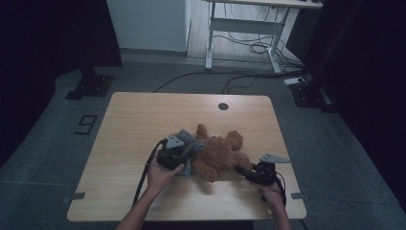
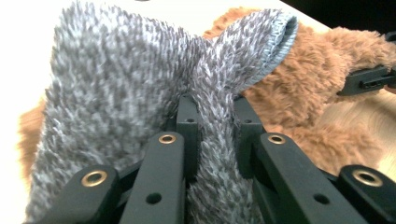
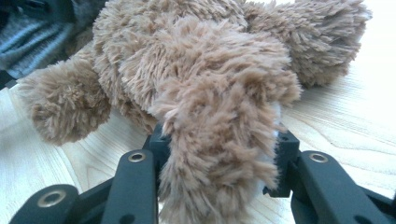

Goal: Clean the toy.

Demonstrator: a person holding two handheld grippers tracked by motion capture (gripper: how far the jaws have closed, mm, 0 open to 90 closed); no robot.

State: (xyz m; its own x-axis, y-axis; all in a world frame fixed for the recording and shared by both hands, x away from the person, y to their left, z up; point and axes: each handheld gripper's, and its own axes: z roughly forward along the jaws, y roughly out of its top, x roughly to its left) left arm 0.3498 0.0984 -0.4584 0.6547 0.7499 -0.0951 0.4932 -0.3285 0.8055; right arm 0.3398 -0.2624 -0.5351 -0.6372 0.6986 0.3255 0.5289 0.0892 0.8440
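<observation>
A light wooden table (image 1: 129, 129) is standing in a dim room, and a brown teddy bear (image 1: 218, 152) is lying near its middle, toward the person's side. A fuzzy grey cloth (image 2: 116, 93) is draping against the bear's left side. The left gripper (image 1: 178, 155) is sitting at that side, its jaws clamping together on a fold of the grey cloth. The right gripper (image 1: 242, 170) is reaching in from the bear's right, its jaws closing around one of the bear's limbs (image 3: 219, 140), fur bulging between them
</observation>
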